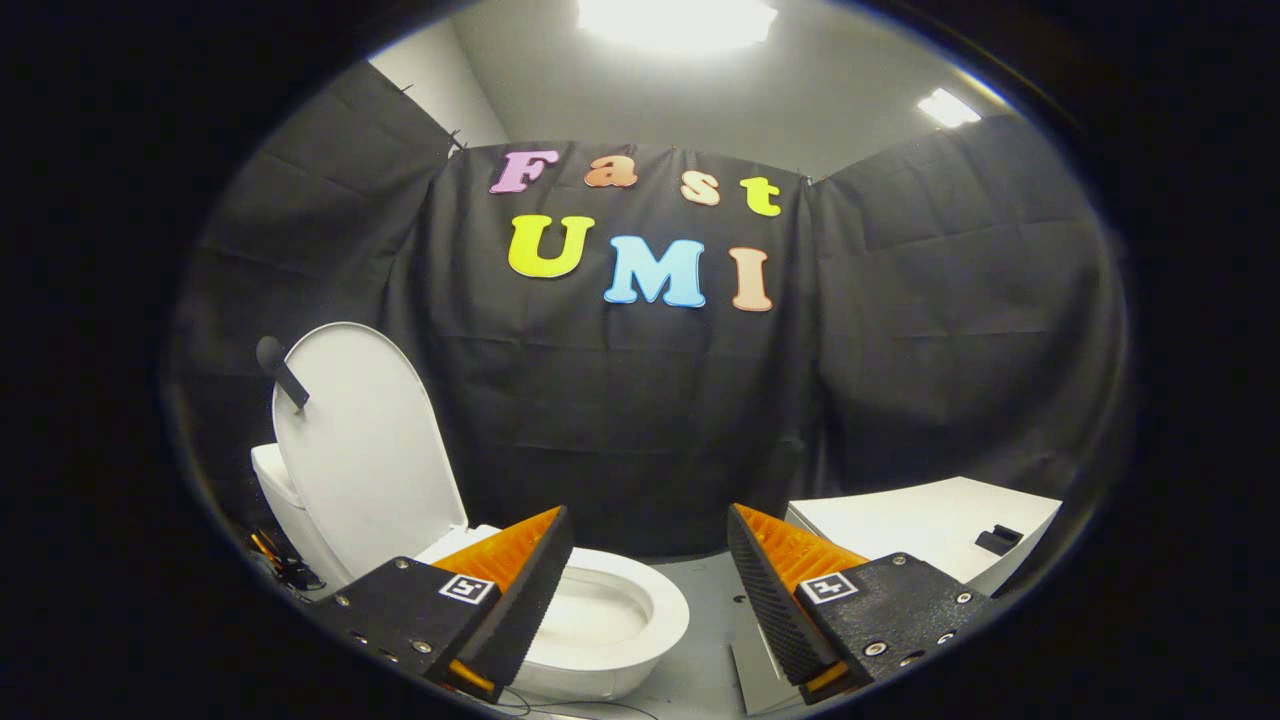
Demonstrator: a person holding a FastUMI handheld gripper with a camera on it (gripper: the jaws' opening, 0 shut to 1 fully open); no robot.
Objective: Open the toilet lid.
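Note:
The white toilet lid stands raised, leaning back against the white tank, with a small black handle on its upper edge. Below it the white seat and bowl lie uncovered, just ahead of my left finger. My gripper is open, held apart from the toilet, with nothing between its fingers. The left finger partly hides the near rim of the bowl.
A white cabinet or counter with a small black object on it stands beyond my right finger. Black cloth walls enclose the booth behind the toilet. Some cables lie on the floor by the tank. Grey floor shows between toilet and cabinet.

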